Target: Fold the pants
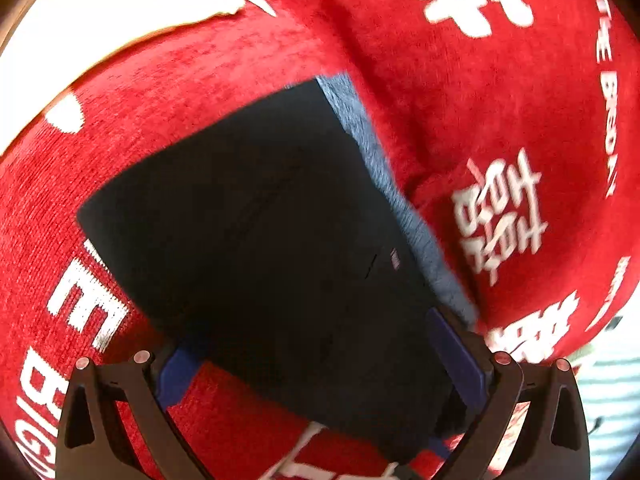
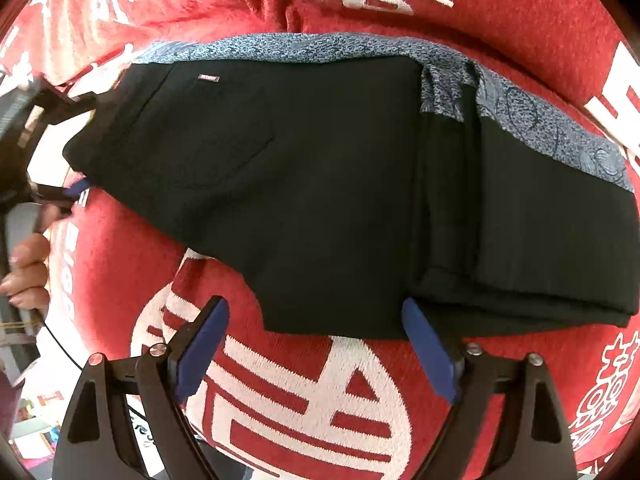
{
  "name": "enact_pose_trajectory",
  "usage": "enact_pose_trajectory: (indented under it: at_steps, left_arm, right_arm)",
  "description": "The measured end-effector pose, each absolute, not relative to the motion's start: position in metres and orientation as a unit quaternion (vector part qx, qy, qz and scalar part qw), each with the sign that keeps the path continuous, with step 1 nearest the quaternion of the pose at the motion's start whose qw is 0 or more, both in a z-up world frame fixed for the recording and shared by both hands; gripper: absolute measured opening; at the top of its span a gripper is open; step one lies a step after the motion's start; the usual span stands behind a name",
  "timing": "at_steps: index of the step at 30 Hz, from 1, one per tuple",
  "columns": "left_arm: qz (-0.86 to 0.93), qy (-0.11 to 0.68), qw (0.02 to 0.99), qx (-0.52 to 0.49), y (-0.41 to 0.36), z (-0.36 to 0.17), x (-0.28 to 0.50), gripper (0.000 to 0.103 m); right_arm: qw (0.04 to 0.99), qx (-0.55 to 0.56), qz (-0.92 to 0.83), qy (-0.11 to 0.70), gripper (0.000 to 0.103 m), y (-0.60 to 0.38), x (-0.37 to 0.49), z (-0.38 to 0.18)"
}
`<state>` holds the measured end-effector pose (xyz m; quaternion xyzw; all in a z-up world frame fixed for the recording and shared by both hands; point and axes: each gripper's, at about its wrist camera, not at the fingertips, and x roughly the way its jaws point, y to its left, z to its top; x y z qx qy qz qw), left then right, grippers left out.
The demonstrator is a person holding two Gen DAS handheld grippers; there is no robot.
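**Pants nearly folded on red blanket, both grippers wide**

Surface was a red plush blanket (image 2: pixel 500 32) with big white characters and lettering, bunched into soft ridges. Striped fabric showed at the far right edge of the left wrist view; clutter at the left edge of the right wrist view was too blurred to name.

Black pants (image 2: pixel 320 184) lay flat on the blanket, already folded into a stacked bundle, layers doubled at the right end. A blue-grey patterned lining (image 2: pixel 532 112) peeked along the top edge, and a small label (image 2: pixel 209 78) sat near the waist.

Left gripper (image 1: pixel 320 368) had fingers spread wide, one on each side of the pants' end, cloth lying between them, not pinched. In the right wrist view a hand (image 2: pixel 26 276) held that tool at the left edge. Right gripper (image 2: pixel 316 354) was also spread apart, hovering just beside the near edge of the pants, holding nothing.

Judgement: fabric looked soft, limp, medium weight, and not slippery on the plush. The thick folded edge looked the best place to grab; a single layer would likely peel off and undo the stack.

No containers in view.
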<state>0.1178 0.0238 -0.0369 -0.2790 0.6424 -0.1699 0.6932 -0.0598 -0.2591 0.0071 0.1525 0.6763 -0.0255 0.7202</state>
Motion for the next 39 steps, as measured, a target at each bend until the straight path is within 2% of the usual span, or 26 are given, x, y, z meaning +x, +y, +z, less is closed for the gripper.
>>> enact_pose_trajectory:
  at_steps: [1, 2, 3, 4, 5, 6, 8, 11, 14, 20, 26, 31, 32, 33, 34, 35, 37, 39]
  left_arm:
    - [-0.165, 0.645, 0.691, -0.282, 0.025, -0.037, 0.119, 0.1]
    - [-0.156, 0.645, 0.695, -0.277, 0.024, -0.037, 0.12, 0.089]
    - [-0.145, 0.646, 0.703, -0.261, 0.023, -0.035, 0.12, 0.084]
    - [-0.14, 0.644, 0.711, -0.244, 0.021, -0.033, 0.12, 0.066]
    - [-0.137, 0.642, 0.725, -0.208, 0.017, -0.029, 0.119, 0.045]
    - [-0.135, 0.639, 0.74, -0.159, 0.01, -0.025, 0.117, 0.038]
    - [-0.146, 0.619, 0.766, -0.09, -0.005, -0.016, 0.109, 0.037]
    - [-0.173, 0.557, 0.809, 0.072, -0.043, 0.001, 0.083, 0.037]
    - [-0.187, 0.524, 0.819, 0.137, -0.06, 0.005, 0.067, 0.037]
    - [-0.189, 0.499, 0.824, 0.19, -0.067, 0.006, 0.057, 0.037]
    - [-0.19, 0.482, 0.827, 0.218, -0.068, 0.01, 0.048, 0.037]
    - [-0.188, 0.482, 0.827, 0.219, -0.069, 0.01, 0.048, 0.037]
    - [-0.187, 0.481, 0.827, 0.222, -0.071, 0.011, 0.046, 0.037]
    - [-0.187, 0.482, 0.826, 0.223, -0.072, 0.011, 0.045, 0.037]
    - [-0.187, 0.488, 0.823, 0.222, -0.074, 0.011, 0.045, 0.037]
    - [-0.186, 0.491, 0.821, 0.221, -0.074, 0.011, 0.044, 0.037]
    - [-0.196, 0.481, 0.824, 0.227, -0.081, 0.018, 0.038, 0.037]
    - [-0.207, 0.47, 0.824, 0.24, -0.093, 0.028, 0.031, 0.037]
  right_arm:
    - [0.719, 0.153, -0.024, 0.677, 0.09, -0.26, -0.06, 0.009]
    - [0.719, 0.156, -0.021, 0.677, 0.091, -0.261, -0.059, 0.013]
    - [0.72, 0.162, -0.018, 0.675, 0.091, -0.264, -0.058, 0.017]
    - [0.72, 0.172, -0.016, 0.672, 0.091, -0.268, -0.056, 0.022]
    - [0.721, 0.181, -0.015, 0.669, 0.091, -0.272, -0.053, 0.027]
    - [0.724, 0.194, -0.016, 0.662, 0.091, -0.279, -0.049, 0.034]
    - [0.727, 0.215, -0.014, 0.652, 0.091, -0.289, -0.04, 0.045]
    - [0.735, 0.235, 0.005, 0.635, 0.091, -0.298, -0.014, 0.062]
    - [0.74, 0.244, 0.043, 0.625, 0.091, -0.293, 0.028, 0.077]
    - [0.679, 0.264, 0.168, 0.664, 0.091, -0.234, 0.132, 0.075]
    - [0.641, 0.155, 0.229, 0.716, 0.091, -0.147, 0.18, 0.066]
    - [0.59, 0.085, 0.217, 0.773, 0.091, -0.109, 0.195, 0.03]
    - [0.579, 0.078, 0.207, 0.785, 0.087, -0.11, 0.194, 0.021]
    - [0.574, 0.075, 0.201, 0.79, 0.08, -0.113, 0.194, 0.016]
    - [0.57, 0.086, 0.204, 0.791, 0.049, -0.12, 0.19, 0.012]
    - [0.572, 0.105, 0.208, 0.786, 0.028, -0.127, 0.19, 0.014]
    - [0.59, 0.115, 0.207, 0.772, 0.02, -0.142, 0.183, 0.022]
    - [0.612, 0.128, 0.215, 0.75, 0.019, -0.16, 0.171, 0.035]
